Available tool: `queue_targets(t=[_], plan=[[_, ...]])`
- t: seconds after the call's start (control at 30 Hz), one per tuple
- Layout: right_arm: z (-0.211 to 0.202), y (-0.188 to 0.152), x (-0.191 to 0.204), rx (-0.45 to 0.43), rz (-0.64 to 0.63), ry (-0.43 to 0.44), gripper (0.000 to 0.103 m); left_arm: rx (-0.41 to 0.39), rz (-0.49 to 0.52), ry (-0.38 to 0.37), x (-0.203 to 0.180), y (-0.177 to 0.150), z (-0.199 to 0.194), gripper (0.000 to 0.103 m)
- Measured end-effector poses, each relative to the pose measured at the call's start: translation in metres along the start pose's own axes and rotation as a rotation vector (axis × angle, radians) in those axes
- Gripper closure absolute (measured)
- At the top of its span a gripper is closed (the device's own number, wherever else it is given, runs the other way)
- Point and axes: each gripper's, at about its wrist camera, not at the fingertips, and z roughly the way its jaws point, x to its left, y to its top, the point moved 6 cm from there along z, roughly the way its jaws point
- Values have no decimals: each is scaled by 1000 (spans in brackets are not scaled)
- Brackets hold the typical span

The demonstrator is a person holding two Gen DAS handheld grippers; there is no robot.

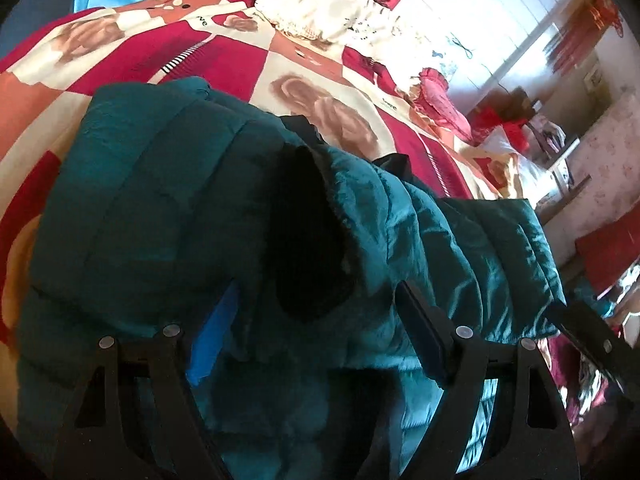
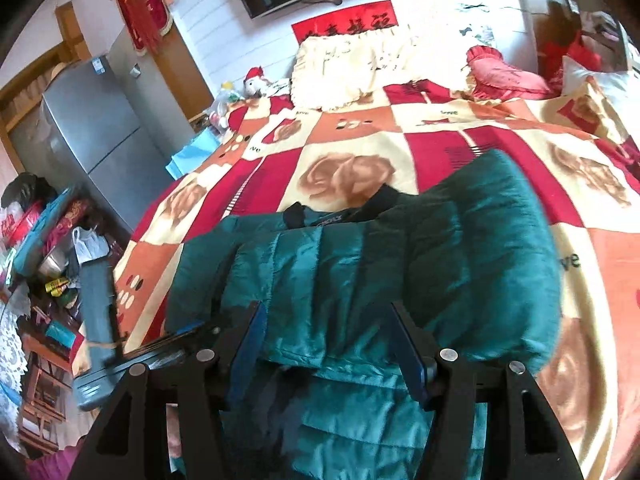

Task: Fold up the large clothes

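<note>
While the teal puffer jacket (image 2: 400,264) lies on the bed (image 2: 360,148) in front of you, it already looks partly folded: in the right wrist view its sides seem to be turned in over the body, leaving a long padded bundle with the dark collar at the far end. Your right gripper (image 2: 332,340) has its jaws spread wide, one on each side of the near part of the jacket, and I cannot tell whether they press on the fabric. Your left gripper (image 1: 316,344) is also wide open, with jacket folds and a dark cuff (image 1: 308,236) bunched between the jaws but not pinched. My judgement is that the lengthwise folds are done and the crosswise fold remains: the near hem has yet to be brought up toward the collar, then the bundle flattened. A cream pillow (image 2: 344,68) sits well apart at the head of the bed.
</note>
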Motion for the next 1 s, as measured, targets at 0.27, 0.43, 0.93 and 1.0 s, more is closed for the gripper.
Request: queue_targets(t=[0.27, 0.43, 0.93, 1.0], plan=[[-27, -4, -30, -33, 49, -16, 43, 9, -7, -40, -3, 11, 6, 74], [-40, 1, -37, -73, 46, -47, 43, -25, -29, -72, 17, 28, -24, 87], [43, -6, -44, 22, 94, -81, 41, -94, -14, 82, 105, 36, -64, 88], [64, -13, -42, 61, 67, -117, 40, -86, -30, 93, 112, 32, -58, 88]])
